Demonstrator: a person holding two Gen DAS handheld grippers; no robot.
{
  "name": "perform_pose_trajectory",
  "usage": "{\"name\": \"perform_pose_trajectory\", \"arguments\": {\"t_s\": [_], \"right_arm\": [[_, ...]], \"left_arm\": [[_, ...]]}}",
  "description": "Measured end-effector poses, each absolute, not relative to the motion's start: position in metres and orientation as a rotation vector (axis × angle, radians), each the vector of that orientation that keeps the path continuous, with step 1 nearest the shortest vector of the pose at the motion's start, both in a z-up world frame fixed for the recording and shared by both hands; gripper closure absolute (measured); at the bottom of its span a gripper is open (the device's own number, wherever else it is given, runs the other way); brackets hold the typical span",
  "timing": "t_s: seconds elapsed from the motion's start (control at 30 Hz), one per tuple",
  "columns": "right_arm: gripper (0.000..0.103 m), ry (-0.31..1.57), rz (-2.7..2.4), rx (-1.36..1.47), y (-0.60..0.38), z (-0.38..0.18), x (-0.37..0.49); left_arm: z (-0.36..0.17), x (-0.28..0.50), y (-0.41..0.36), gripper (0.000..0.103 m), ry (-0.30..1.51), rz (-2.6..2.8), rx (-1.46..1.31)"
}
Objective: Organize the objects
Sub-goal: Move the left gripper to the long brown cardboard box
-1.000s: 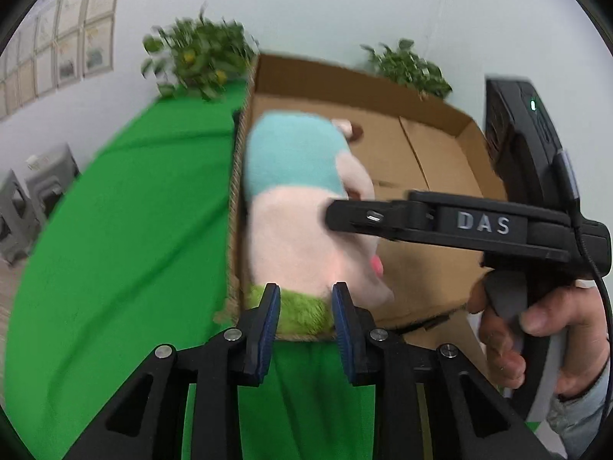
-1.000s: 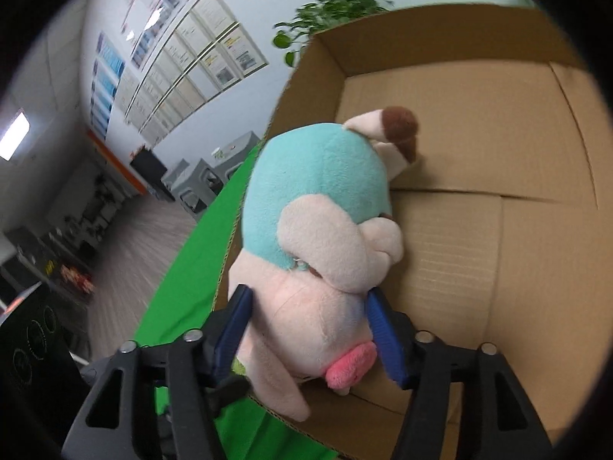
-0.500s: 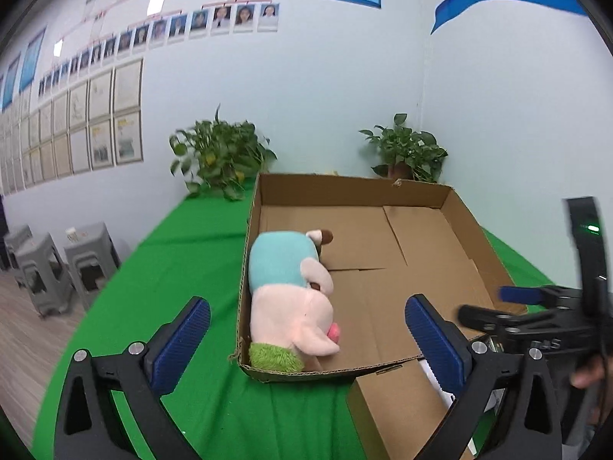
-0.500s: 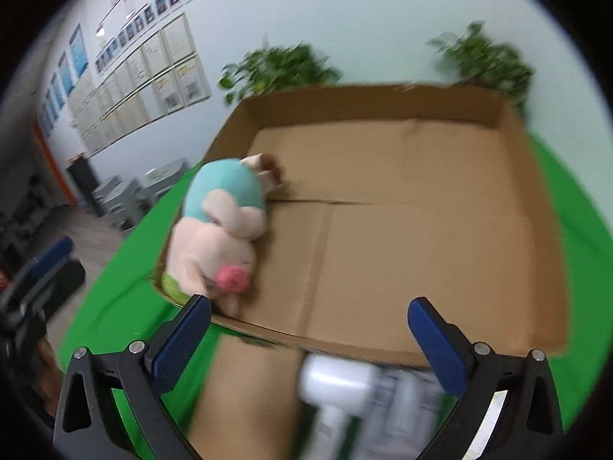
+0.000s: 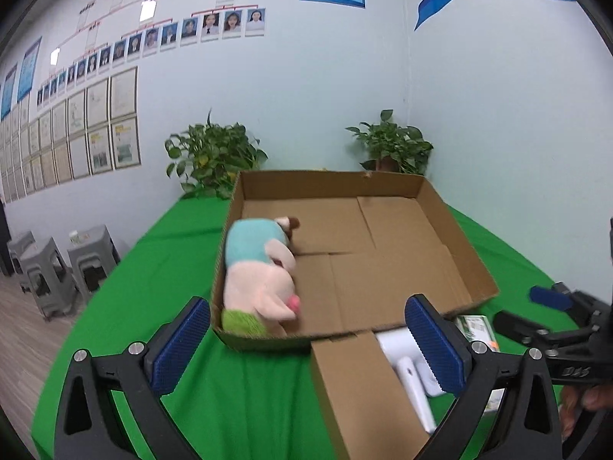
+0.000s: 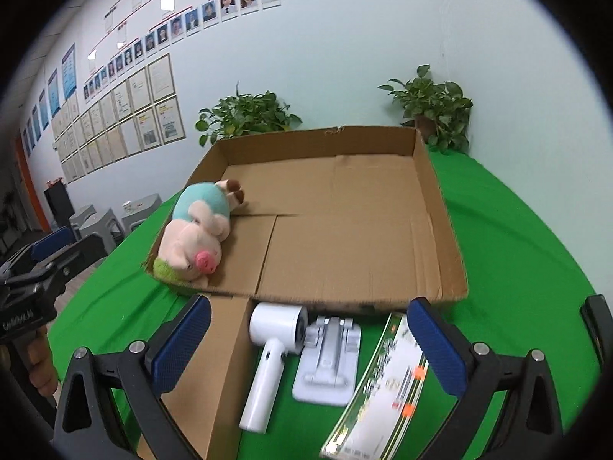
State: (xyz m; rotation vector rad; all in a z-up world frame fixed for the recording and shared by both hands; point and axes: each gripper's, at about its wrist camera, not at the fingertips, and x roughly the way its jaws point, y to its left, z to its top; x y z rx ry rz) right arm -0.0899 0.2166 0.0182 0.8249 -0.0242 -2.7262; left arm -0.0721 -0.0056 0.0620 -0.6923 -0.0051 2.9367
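Note:
A plush pig (image 5: pixel 260 280) (image 6: pixel 195 237) with a teal back lies on its side in the near left corner of the shallow cardboard box (image 5: pixel 383 188) (image 6: pixel 436 211). My left gripper (image 5: pixel 306 329) is open and empty, hanging back from the box's near wall. The jaws of my right gripper (image 6: pixel 308 326) are closing from wide, and the pads press on nothing. On the green cloth below it lie a white handheld device (image 6: pixel 268 349), a pale stand (image 6: pixel 329 356) and a flat green-and-white carton (image 6: pixel 383 383). Each gripper shows at the edge of the other's view (image 5: pixel 528 312) (image 6: pixel 65 253).
A loose box flap (image 6: pixel 207 375) lies flat on the green table (image 6: pixel 517 249) in front of the box. Two potted plants (image 6: pixel 245 119) (image 6: pixel 433 103) stand behind it against the wall. Grey stools (image 5: pixel 57 268) sit on the floor to the left.
Both grippers were shut on the plush pig over the box. They let go, the pig now lies in the box, and both have drawn back and up with jaws spread wide.

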Motion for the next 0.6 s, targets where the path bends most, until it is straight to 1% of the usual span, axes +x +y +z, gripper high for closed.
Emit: {"name": "perform_pose_trajectory", "arguments": {"t_s": [0.03, 0.07, 0.1, 0.13, 0.17, 0.2, 0.23, 0.3, 0.33, 0.37, 0.4, 0.43, 0.47, 0.53, 0.6], "right_arm": [[0.030, -0.016, -2.725, 0.819, 0.217, 0.015, -0.086], [0.055, -0.001, -2.721, 0.829, 0.217, 0.011, -0.082], [0.067, 0.013, -2.720, 0.843, 0.216, 0.008, -0.079], [0.090, 0.025, -2.719, 0.854, 0.216, 0.005, -0.077], [0.095, 0.041, -2.720, 0.860, 0.216, 0.001, -0.074], [0.095, 0.053, -2.725, 0.861, 0.216, -0.002, -0.071], [0.095, 0.052, -2.725, 0.859, 0.217, -0.004, -0.069], [0.095, 0.053, -2.715, 0.857, 0.217, -0.005, -0.065], [0.094, 0.056, -2.713, 0.852, 0.217, -0.005, -0.063], [0.084, 0.056, -2.713, 0.840, 0.217, -0.003, -0.061], [0.071, 0.058, -2.710, 0.835, 0.217, -0.003, -0.059], [0.027, 0.062, -2.707, 0.836, 0.217, -0.002, -0.059], [0.000, 0.063, -2.706, 0.838, 0.218, -0.002, -0.058], [0.001, 0.056, -2.711, 0.833, 0.220, -0.003, -0.055], [0.001, 0.054, -2.703, 0.853, 0.221, -0.004, -0.055]], "left_arm": [[0.059, -0.065, -0.004, 0.002, -0.014, 2.932, -0.691], [0.056, -0.064, -0.002, 0.013, -0.014, 2.933, -0.692], [0.053, -0.060, 0.000, 0.022, -0.009, 2.933, -0.698], [0.050, -0.058, 0.002, 0.045, -0.001, 2.927, -0.716], [0.047, -0.056, 0.005, 0.066, 0.004, 2.907, -0.741], [0.043, -0.057, 0.006, 0.076, 0.006, 2.896, -0.757], [0.039, -0.055, 0.008, 0.089, 0.012, 2.882, -0.781], [0.035, -0.053, 0.009, 0.089, 0.009, 2.888, -0.796], [0.033, -0.051, 0.007, 0.089, -0.012, 2.897, -0.801], [0.032, -0.051, 0.006, 0.089, -0.024, 2.898, -0.808], [0.032, -0.050, 0.005, 0.089, -0.028, 2.899, -0.812], [0.031, -0.049, 0.005, 0.089, -0.034, 2.900, -0.814], [0.030, -0.049, 0.004, 0.088, -0.038, 2.895, -0.817], [0.029, -0.048, 0.005, 0.086, -0.039, 2.872, -0.828], [0.027, -0.049, 0.005, 0.073, -0.044, 2.851, -0.840]]}}
